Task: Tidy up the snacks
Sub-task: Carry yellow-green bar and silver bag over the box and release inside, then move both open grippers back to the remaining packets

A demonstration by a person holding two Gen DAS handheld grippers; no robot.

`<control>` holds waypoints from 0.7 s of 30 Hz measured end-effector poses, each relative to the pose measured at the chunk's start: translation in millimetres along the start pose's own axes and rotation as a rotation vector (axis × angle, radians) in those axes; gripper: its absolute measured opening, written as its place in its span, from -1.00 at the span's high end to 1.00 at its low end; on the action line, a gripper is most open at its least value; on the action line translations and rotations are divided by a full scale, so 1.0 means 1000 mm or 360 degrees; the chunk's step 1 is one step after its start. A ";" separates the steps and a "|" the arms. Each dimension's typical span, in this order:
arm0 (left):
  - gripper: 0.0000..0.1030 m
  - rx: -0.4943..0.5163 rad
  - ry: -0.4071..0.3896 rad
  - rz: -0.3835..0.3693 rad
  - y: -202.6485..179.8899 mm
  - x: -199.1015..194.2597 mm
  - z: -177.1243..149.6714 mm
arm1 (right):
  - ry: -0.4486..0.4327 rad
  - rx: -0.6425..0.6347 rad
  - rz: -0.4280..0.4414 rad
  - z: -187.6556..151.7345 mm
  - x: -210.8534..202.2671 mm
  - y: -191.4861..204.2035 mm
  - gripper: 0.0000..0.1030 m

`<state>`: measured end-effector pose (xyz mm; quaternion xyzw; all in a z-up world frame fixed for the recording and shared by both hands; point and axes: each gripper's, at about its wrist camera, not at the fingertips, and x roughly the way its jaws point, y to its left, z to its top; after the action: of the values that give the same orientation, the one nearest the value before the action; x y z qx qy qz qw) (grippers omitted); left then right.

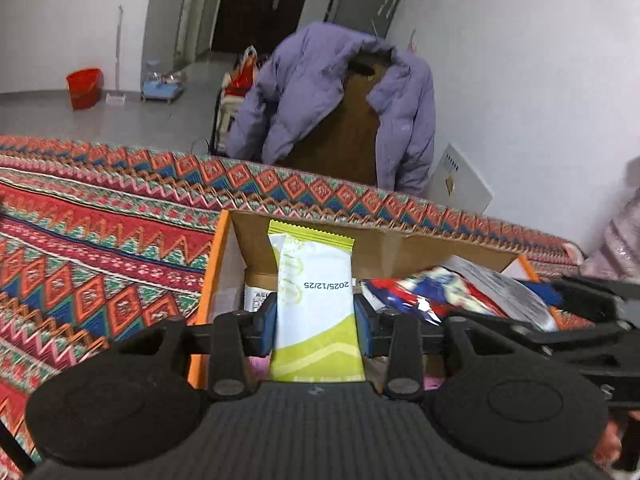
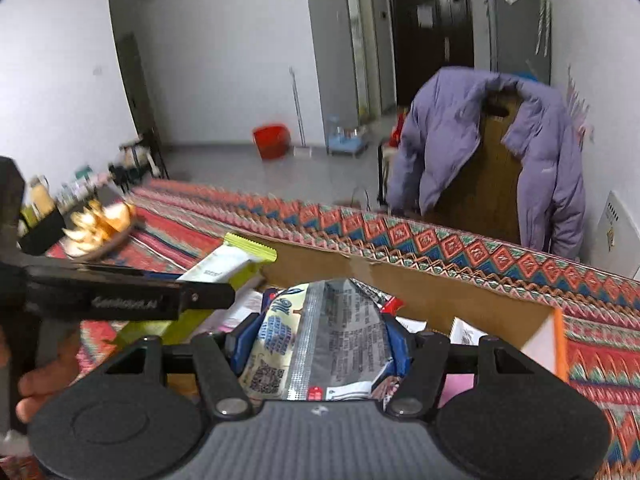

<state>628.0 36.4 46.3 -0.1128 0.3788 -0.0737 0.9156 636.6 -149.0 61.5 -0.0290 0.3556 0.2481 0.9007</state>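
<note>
My left gripper (image 1: 316,318) is shut on a white and lime-green snack packet (image 1: 316,280), held over the open cardboard box (image 1: 400,246) with orange sides. The packet also shows in the right wrist view (image 2: 236,258), with the left gripper (image 2: 200,296) beside it. My right gripper (image 2: 320,344) is shut on a silver and pale-yellow snack bag (image 2: 320,332) over the same box (image 2: 440,292). In the left wrist view that bag (image 1: 460,292) shows its red, white and blue side, held by the right gripper (image 1: 560,312).
The box sits on a patterned red tablecloth (image 1: 100,248). A basket of yellow snacks (image 2: 100,224) and bottles (image 2: 38,196) stand at the far left. A chair with a purple coat (image 2: 500,152) stands behind the table. A red bucket (image 1: 83,87) is on the floor.
</note>
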 end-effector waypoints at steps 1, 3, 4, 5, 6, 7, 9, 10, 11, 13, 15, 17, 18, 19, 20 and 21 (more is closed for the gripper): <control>0.19 -0.0017 0.0010 0.0018 0.003 0.007 0.001 | 0.0040 0.0005 -0.0001 0.001 0.011 -0.001 -0.21; 0.11 -0.0014 0.0014 0.0037 0.005 0.014 0.002 | 0.0084 -0.0004 -0.0006 0.004 0.031 -0.005 -0.25; 0.06 0.0000 0.0008 0.0029 0.007 0.015 0.001 | 0.0111 -0.0020 -0.0012 0.003 0.038 -0.005 -0.27; -0.09 0.0010 0.0001 0.0025 0.008 0.015 0.001 | 0.0132 -0.0031 -0.0017 0.002 0.042 -0.005 -0.32; -0.20 0.0017 -0.0008 0.0030 0.009 0.014 0.001 | 0.0133 -0.0033 -0.0015 0.000 0.043 -0.005 -0.35; -0.21 0.0029 -0.0019 0.0034 0.010 0.011 0.001 | 0.0122 -0.0028 -0.0007 0.000 0.041 -0.007 -0.39; -0.23 0.0062 -0.0027 0.0028 0.010 0.004 0.001 | 0.0095 -0.0012 0.0004 0.000 0.033 -0.011 -0.50; -0.27 0.0078 -0.0034 0.0031 0.010 -0.001 0.001 | 0.0075 -0.0009 0.0003 0.000 0.026 -0.012 -0.50; -0.30 0.0088 -0.0043 0.0039 0.009 -0.007 0.001 | 0.0062 -0.0007 -0.0002 0.001 0.019 -0.013 -0.50; -0.33 0.0098 -0.0063 0.0049 0.010 -0.019 0.001 | 0.0025 -0.0009 -0.0022 0.002 0.000 -0.014 -0.50; -0.35 0.0104 -0.0074 0.0053 0.009 -0.033 0.002 | -0.0010 -0.0018 -0.0044 0.003 -0.019 -0.014 -0.55; -0.42 0.0110 -0.0085 0.0048 0.007 -0.049 0.000 | -0.0024 -0.0027 -0.0054 0.004 -0.030 -0.014 -0.66; -0.45 0.0118 -0.0096 0.0043 0.006 -0.059 -0.002 | -0.0048 -0.0055 -0.0074 0.001 -0.053 -0.011 -0.66; -0.46 0.0127 -0.0108 0.0042 0.005 -0.068 -0.004 | -0.0055 -0.0070 -0.0079 -0.002 -0.064 -0.009 -0.66; -0.47 0.0138 -0.0119 0.0042 0.003 -0.079 -0.007 | -0.0070 -0.0082 -0.0086 -0.006 -0.078 -0.006 -0.66; -0.51 0.0150 -0.0130 0.0038 0.001 -0.089 -0.010 | -0.0083 -0.0090 -0.0092 -0.010 -0.089 -0.004 -0.67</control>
<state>557.8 55.4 99.6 -0.0678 0.3385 -0.0758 0.9354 576.8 -192.8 112.4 -0.0580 0.3238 0.2326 0.9152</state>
